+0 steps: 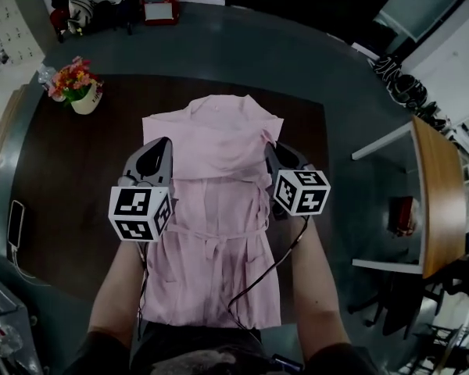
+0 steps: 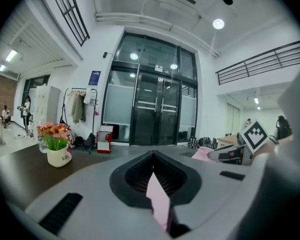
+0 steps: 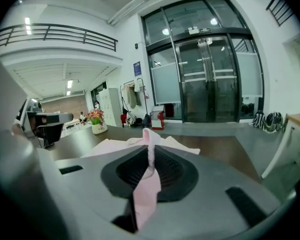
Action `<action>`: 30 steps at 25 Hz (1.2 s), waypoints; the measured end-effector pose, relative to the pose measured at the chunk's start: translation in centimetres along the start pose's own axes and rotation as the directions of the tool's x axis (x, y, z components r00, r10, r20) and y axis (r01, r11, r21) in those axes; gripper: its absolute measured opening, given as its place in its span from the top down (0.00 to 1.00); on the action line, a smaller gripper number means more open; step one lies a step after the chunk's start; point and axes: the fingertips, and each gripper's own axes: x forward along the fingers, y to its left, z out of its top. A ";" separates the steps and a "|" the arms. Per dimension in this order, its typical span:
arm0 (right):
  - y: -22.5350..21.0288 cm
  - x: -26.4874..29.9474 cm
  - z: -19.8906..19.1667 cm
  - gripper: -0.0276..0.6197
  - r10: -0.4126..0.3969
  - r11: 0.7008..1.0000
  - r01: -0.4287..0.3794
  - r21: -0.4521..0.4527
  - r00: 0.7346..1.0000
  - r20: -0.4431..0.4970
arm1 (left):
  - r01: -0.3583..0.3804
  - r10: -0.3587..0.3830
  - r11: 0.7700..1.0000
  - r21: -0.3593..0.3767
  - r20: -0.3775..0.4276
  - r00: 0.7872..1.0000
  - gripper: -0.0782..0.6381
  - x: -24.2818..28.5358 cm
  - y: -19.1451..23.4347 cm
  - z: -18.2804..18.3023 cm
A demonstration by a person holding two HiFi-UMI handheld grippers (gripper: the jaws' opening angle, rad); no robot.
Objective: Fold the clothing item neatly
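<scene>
A pink garment (image 1: pixel 215 209) lies lengthwise on the dark brown table (image 1: pixel 70 194), its tie belt across the waist. Its top part looks folded over towards me. My left gripper (image 1: pixel 162 145) is at the garment's left edge and is shut on a pinch of pink cloth (image 2: pixel 158 201). At the right edge, my right gripper (image 1: pixel 272 150) is shut on another strip of the cloth (image 3: pixel 149 181). In the right gripper view the rest of the garment (image 3: pixel 140 144) spreads on the table beyond the jaws. The hem hangs near my body.
A white pot of flowers (image 1: pixel 80 92) stands at the table's far left corner. A phone (image 1: pixel 16 222) lies by the left edge. A wooden-topped desk (image 1: pixel 438 198) stands to the right. A red box (image 1: pixel 161 2) and bags sit on the floor beyond.
</scene>
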 end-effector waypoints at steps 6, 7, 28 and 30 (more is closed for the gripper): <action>-4.1 1.1 -5.9 0.92 -0.060 0.996 0.068 0.060 0.991 -0.118 | -0.013 0.014 1.000 0.009 -0.053 0.999 0.88 1.3 -1.8 -2.6; -4.8 0.9 -6.6 0.92 -0.079 0.994 0.088 0.066 0.989 -0.128 | -0.016 0.017 1.000 0.007 -0.060 0.998 0.88 1.4 -2.0 -3.0; -0.6 2.3 -8.1 0.91 0.189 0.976 -0.210 -0.064 0.952 -0.241 | -0.040 0.038 0.999 -0.010 -0.127 0.991 0.88 0.7 -4.4 -7.0; 0.0 0.3 -8.4 0.91 0.237 0.964 -0.259 -0.062 0.942 -0.239 | -0.033 0.031 0.999 -0.012 -0.128 0.991 0.88 0.5 -4.7 -6.9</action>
